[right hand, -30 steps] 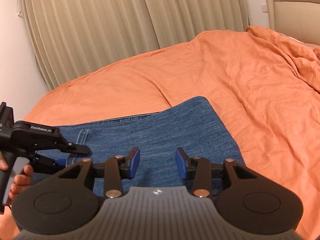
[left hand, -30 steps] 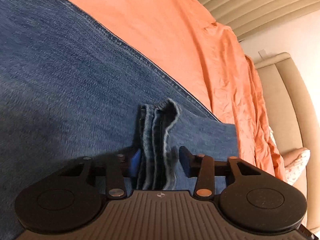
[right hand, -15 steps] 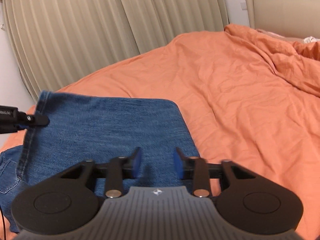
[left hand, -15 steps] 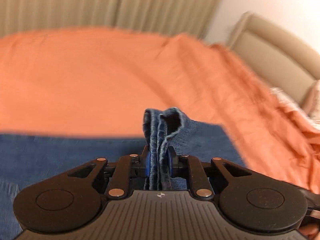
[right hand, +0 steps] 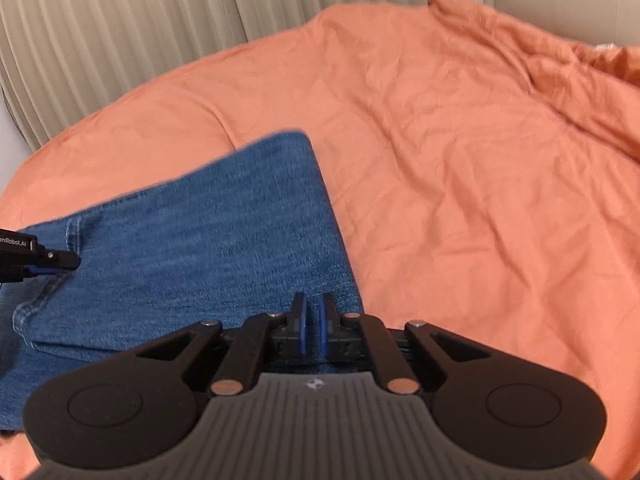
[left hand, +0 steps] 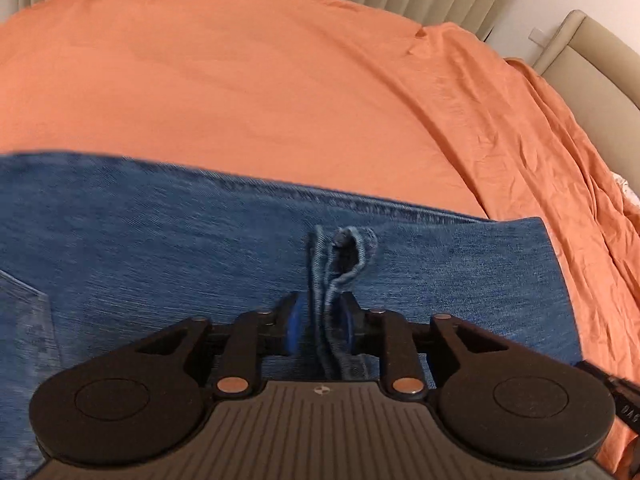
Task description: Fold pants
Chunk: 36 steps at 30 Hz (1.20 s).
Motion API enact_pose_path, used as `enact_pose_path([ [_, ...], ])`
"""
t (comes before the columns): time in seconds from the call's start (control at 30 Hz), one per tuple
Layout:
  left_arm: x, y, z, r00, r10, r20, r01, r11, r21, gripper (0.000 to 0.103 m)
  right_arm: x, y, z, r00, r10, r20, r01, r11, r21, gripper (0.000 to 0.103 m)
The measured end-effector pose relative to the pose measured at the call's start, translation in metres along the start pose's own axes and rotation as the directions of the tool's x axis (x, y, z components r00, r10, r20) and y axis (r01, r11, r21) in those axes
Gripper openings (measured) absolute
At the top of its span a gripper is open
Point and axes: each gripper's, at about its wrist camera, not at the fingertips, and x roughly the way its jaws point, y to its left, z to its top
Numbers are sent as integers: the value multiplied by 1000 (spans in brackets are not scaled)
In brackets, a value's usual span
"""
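Blue denim pants (left hand: 160, 248) lie folded on an orange bed cover. My left gripper (left hand: 318, 322) is shut on a bunched hem of the pants (left hand: 340, 264), which stands up between its blue pads. In the right wrist view the pants (right hand: 200, 248) lie flat with a straight folded edge on the right. My right gripper (right hand: 312, 322) has its pads almost together, low over the near right corner of the pants; nothing shows between them. The left gripper's tip (right hand: 60, 260) shows at the left edge, over the pants.
The orange bed cover (right hand: 460, 180) spreads wide to the right and far side, wrinkled at the far right. Beige curtains (right hand: 140, 20) hang behind the bed. A beige headboard (left hand: 592, 64) stands at the right.
My left gripper closed on the bunched hem and carried it up and over the lower layer. My right gripper closed from wide open. The raised denim layer has come down flat.
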Motion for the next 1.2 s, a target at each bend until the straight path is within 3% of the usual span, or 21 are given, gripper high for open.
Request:
enact_pose_path([
  [0.2, -28, -12, 9, 994, -74, 82, 69, 995, 72, 25, -14, 7, 23, 991, 7, 134, -3, 999, -34, 3],
  [0.37, -5, -39, 23, 991, -112, 77, 103, 988, 116, 25, 7, 15, 65, 984, 60, 169, -49, 996, -68, 3],
  [0.43, 9, -38, 27, 992, -104, 73, 96, 990, 103, 25, 24, 19, 81, 984, 66, 164, -52, 995, -91, 3],
  [0.63, 40, -19, 29, 996, -67, 53, 65, 997, 41, 7, 88, 18, 112, 996, 47, 70, -39, 994, -107, 2],
  [0.83, 49, -13, 30, 997, -74, 30, 73, 997, 27, 6, 124, 8, 106, 998, 40, -43, -44, 994, -103, 0],
  [0.93, 36, -20, 27, 998, -59, 31, 57, 997, 49, 6, 112, 4, 106, 999, 28, -43, -33, 993, -115, 1],
  [1.03, 12, -29, 15, 996, -86, 36, 83, 993, 85, 8, 76, -4, 97, 997, 67, -30, -69, 993, -98, 2],
  [1.2, -24, -40, -21, 993, -114, 8, 113, 987, 112, 8, 8, -11, 57, 995, 98, -36, -100, 992, -73, 3],
])
